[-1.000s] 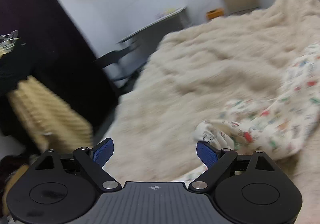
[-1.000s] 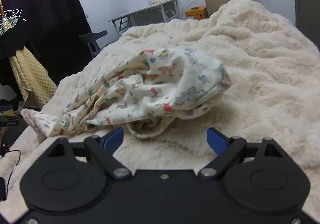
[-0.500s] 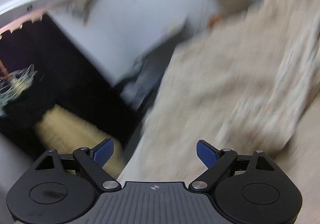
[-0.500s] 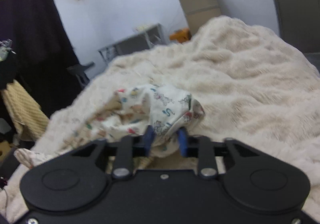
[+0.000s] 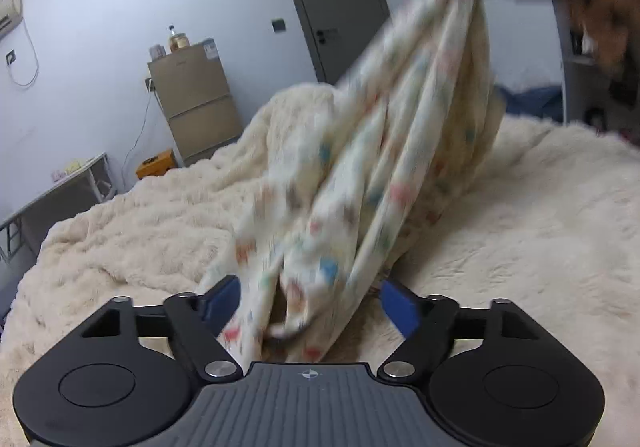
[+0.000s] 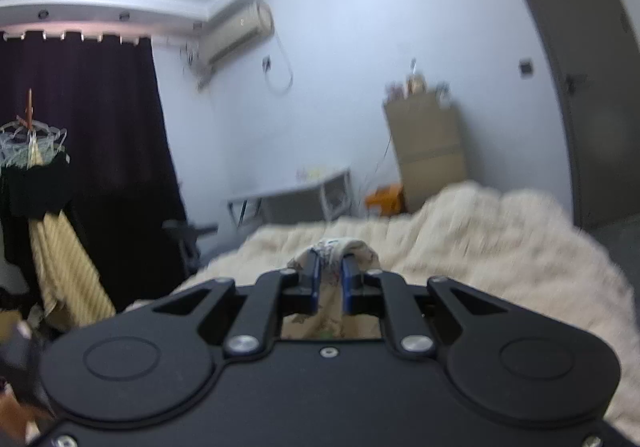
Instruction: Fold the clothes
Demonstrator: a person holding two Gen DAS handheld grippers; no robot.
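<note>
Printed garment [image 5: 384, 167] hoisted off the cream bed [image 5: 540, 247] by one bunched end, hanging in blurred, unfolded drapes with its lower hem trailing near the bed's near edge; no fold made yet, by the look of it, so spreading flat and all the folding remain. Right tongs [image 6: 330, 283] pressed together on a wad of the cloth, up high. Left tongs [image 5: 310, 305] spread wide and gripping nothing, the dangling hem falling right between the blue pads [image 5: 222, 299], ready for a pinch.

Both wrist views look low across the bed [image 5: 540, 231], toward the fridge [image 6: 428, 143].
</note>
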